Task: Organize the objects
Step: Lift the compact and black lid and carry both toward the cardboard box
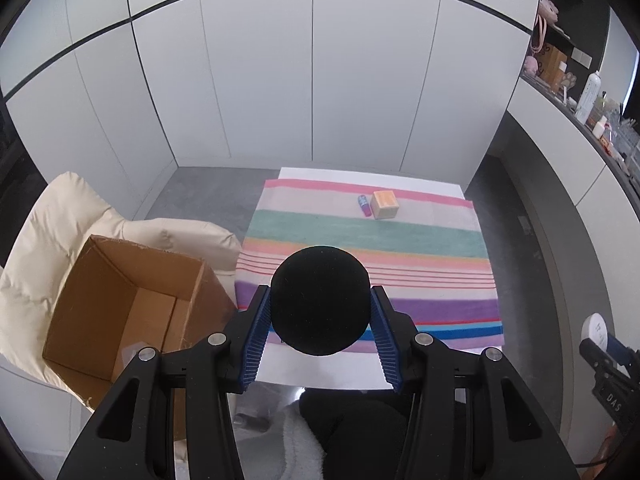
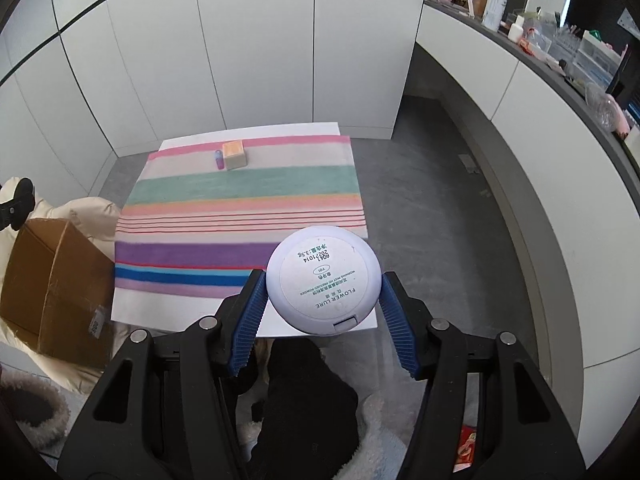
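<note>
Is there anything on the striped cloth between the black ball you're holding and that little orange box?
No. In the left wrist view, only bare striped cloth lies between the black ball and the orange box.

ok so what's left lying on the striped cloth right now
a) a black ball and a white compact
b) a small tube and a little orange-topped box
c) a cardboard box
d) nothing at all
b: a small tube and a little orange-topped box sit side by side at the far end of the striped cloth, while the black ball is in the left gripper and the white compact in the right gripper.
</note>
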### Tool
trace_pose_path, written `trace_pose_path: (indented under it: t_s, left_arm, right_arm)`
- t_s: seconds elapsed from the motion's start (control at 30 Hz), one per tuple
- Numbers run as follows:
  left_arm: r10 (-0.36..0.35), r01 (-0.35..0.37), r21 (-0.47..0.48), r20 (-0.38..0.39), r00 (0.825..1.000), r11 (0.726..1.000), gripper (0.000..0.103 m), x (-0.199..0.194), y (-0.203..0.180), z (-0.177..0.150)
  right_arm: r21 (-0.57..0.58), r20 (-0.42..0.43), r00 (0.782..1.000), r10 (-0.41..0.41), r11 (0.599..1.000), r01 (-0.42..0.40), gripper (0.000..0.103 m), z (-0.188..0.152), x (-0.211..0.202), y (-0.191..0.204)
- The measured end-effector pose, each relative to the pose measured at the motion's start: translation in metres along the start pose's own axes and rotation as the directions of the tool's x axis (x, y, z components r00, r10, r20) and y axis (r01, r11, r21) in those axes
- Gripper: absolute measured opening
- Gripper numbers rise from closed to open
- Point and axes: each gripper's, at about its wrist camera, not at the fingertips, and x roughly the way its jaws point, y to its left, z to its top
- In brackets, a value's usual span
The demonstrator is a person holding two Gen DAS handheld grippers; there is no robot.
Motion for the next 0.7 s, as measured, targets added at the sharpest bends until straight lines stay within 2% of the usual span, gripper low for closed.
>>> trace_pose_path:
  t_s: [0.17,0.33,0.53,0.7]
  left_arm:
    - [-0.004,0.004,-0.025,-0.023,1.0,1.0,0.049,0.008,0.017,-0.005]
    - [0.03,-0.032,-0.044,-0.03,0.999,0.999,0.049,0.013,0.045,-0.008]
    - [0.086,-0.093,-0.114,-0.064,0.994,0.989,0.049,0.019,0.1,-0.019]
    - [0.133,-0.147,-0.196,-0.082,0.988,0.97,0.049,0.013,0.156,-0.034]
  right_arm:
    - [-0.001,-0.009,1.0,0.007,1.0,-0.007,0.06,0.004,0.001,0.007]
    - [-0.054,-0.01,1.0,0.017,0.998,-0.017,0.06,0.008,0.002,0.035]
    - [-0.134,-0.009,0.996,0.084,0.987,-0.084,0.06,0.013,0.0,0.088]
    - [-0.221,-0.011,0.989,0.146,0.965,-0.145,0.06,0.013,-0.004,0.144]
